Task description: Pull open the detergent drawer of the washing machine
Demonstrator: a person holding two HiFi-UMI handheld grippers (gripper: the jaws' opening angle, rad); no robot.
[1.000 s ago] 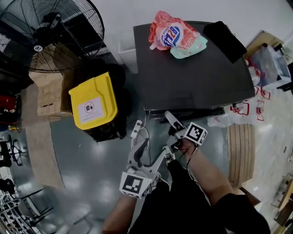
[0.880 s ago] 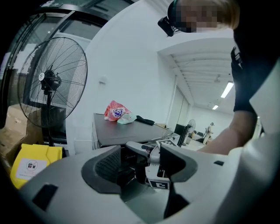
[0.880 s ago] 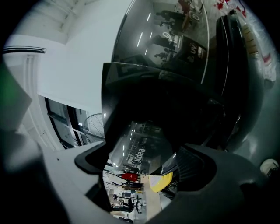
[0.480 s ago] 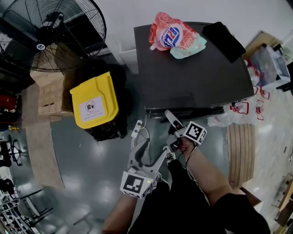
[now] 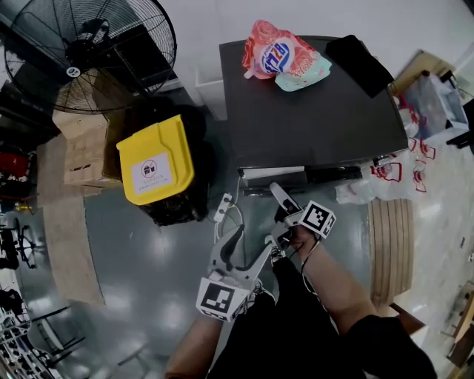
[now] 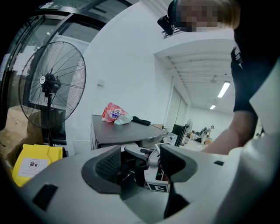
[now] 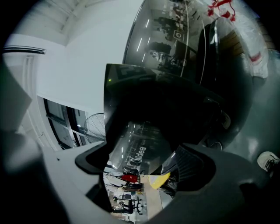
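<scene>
Drawer (image 5: pixel 272 175) front is hidden under the washer (image 5: pixel 311 111) top; contact is unclear. It projects nearward at near-left, the visible strip running left-right. Right gripper (image 7: pixel 144 168) jaws are wide, pressing nothing; left gripper (image 6: pixel 140 165) jaws are wide, empty.

Grey glossy floor (image 5: pixel 141 252) reflecting overhead light. Black pedestal fan (image 5: pixel 89 55) standing near white wall (image 5: pixel 207 22). Yellow-lidded bin (image 5: pixel 155 159) sitting beside cardboard boxes (image 5: pixel 85 159).
</scene>
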